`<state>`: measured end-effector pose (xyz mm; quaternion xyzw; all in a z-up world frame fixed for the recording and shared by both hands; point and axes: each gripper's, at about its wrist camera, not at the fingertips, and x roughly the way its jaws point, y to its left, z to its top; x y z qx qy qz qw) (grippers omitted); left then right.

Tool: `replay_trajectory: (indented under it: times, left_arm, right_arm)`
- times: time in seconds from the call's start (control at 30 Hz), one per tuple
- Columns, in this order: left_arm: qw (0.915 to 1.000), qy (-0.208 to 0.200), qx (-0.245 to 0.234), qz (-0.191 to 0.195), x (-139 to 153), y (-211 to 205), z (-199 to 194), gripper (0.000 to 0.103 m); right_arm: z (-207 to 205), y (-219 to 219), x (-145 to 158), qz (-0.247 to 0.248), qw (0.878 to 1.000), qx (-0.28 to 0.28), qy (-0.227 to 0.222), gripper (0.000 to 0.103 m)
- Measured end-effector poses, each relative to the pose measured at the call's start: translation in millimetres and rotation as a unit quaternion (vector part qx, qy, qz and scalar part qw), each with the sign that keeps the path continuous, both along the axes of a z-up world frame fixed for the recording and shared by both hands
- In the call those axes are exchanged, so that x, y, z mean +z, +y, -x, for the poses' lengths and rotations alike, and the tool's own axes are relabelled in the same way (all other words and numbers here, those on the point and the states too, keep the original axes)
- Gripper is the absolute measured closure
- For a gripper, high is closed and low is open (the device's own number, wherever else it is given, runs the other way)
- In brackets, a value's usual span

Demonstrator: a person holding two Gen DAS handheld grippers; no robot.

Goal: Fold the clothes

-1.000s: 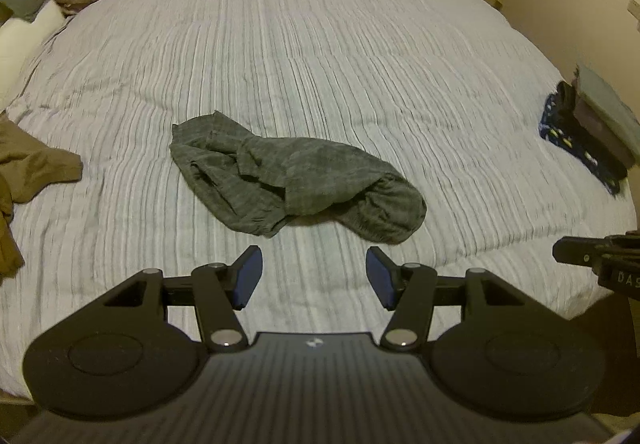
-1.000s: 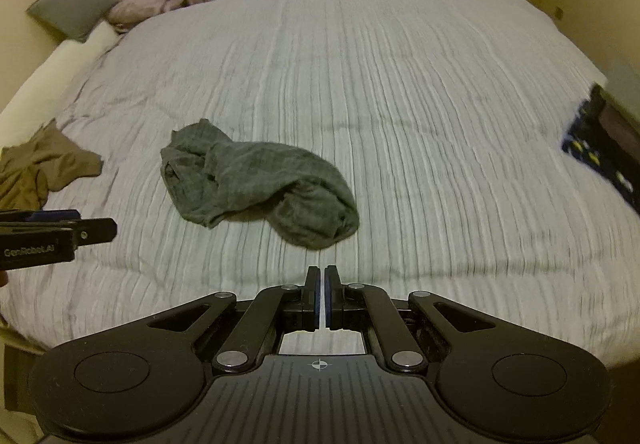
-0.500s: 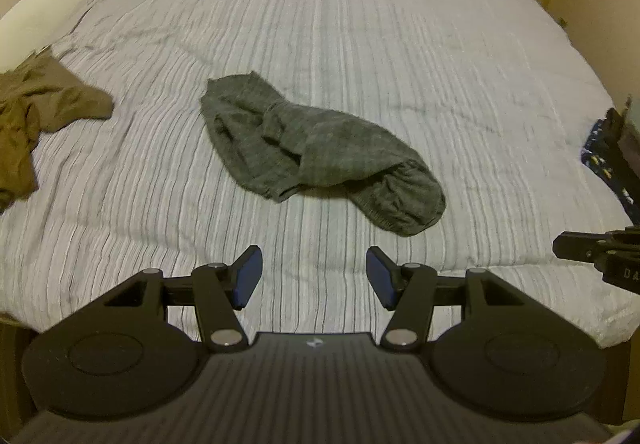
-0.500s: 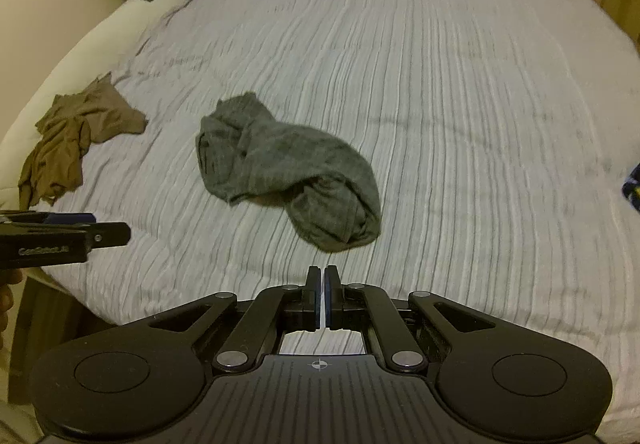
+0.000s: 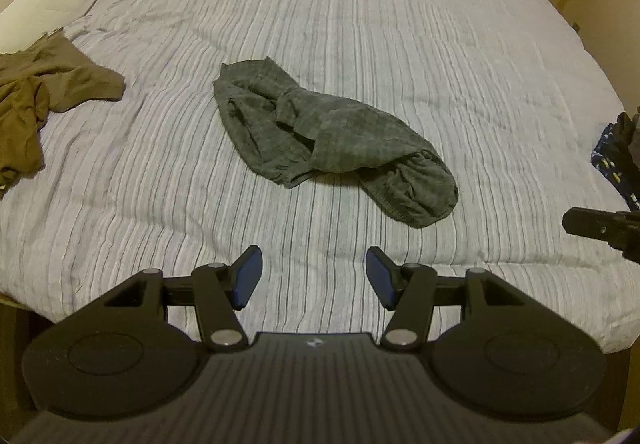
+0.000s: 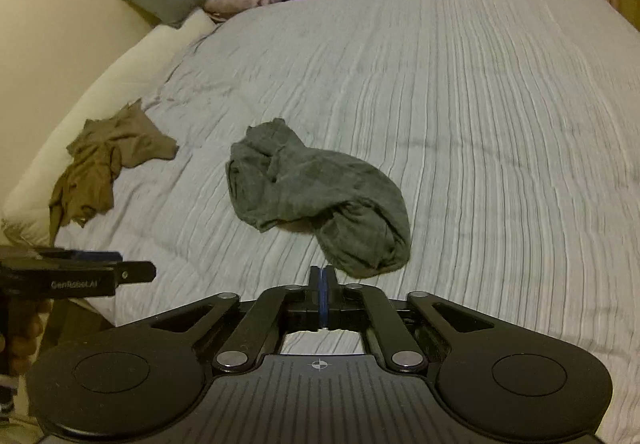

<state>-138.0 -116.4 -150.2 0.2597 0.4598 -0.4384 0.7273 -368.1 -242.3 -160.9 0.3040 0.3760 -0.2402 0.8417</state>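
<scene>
Now the crumpled grey shorts (image 5: 328, 140) lie near the bed's (image 5: 400, 24) middle. Left gripper (image 5: 314, 276) is wide open and empty; right gripper (image 6: 324, 284) is closed on nothing (it could only push and bunch the fabric).

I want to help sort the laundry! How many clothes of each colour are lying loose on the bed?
Grey: 1, the crumpled grey garment in the middle of the striped bedspread.
Olive-brown: 1, the brown garment near the left edge.
Dark blue patterned: 1, the blue cloth at the right edge, only partly in view.
Total: 3
</scene>
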Motion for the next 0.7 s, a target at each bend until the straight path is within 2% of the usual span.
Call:
replay_trajectory:
  times: [0.1,0.13,0.17,0.2,0.23,0.47,0.6,0.7]
  left_arm:
    - [1.0000,0.006,-0.008,0.001,-5.3,-4.8,-3.1,0.050]
    - [0.9999,0.007,-0.010,0.000,-7.0,-6.5,-4.6,0.050]
    - [0.9999,0.009,-0.012,0.001,-8.9,-8.0,-6.5,0.050]
    - [0.9999,0.010,-0.013,0.002,-10.7,-9.5,-8.4,0.050]
    - [0.9998,0.012,-0.015,0.003,-12.8,-10.9,-10.7,0.050]
    - [0.9994,0.015,-0.031,-0.001,-44.7,-12.8,-38.1,0.050]
    - [0.9987,0.007,-0.050,-0.008,-76.8,-13.2,-58.0,0.050]
    - [0.9971,-0.011,-0.075,-0.005,-101.2,-16.8,-71.0,0.050]
  right_arm:
    - [-8.1,1.7,-5.6,0.010,0.999,-0.001,0.030,0.103]
    - [-10.8,2.2,-9.3,0.011,0.999,-0.003,0.046,0.097]
    - [-11.5,2.5,-12.5,0.011,0.999,-0.009,0.052,0.069]
    - [-10.8,2.7,-15.2,0.009,0.999,-0.018,0.049,0.027]
    - [-9.9,2.7,-17.0,0.006,0.999,-0.024,0.043,0.023]
    - [-23.9,-2.8,-40.8,0.002,0.998,-0.032,0.050,0.025]
    - [-38.9,-6.1,-67.7,0.028,0.996,-0.016,0.079,0.025]
    - [-45.0,-5.3,-92.8,0.064,0.993,0.008,0.099,0.038]
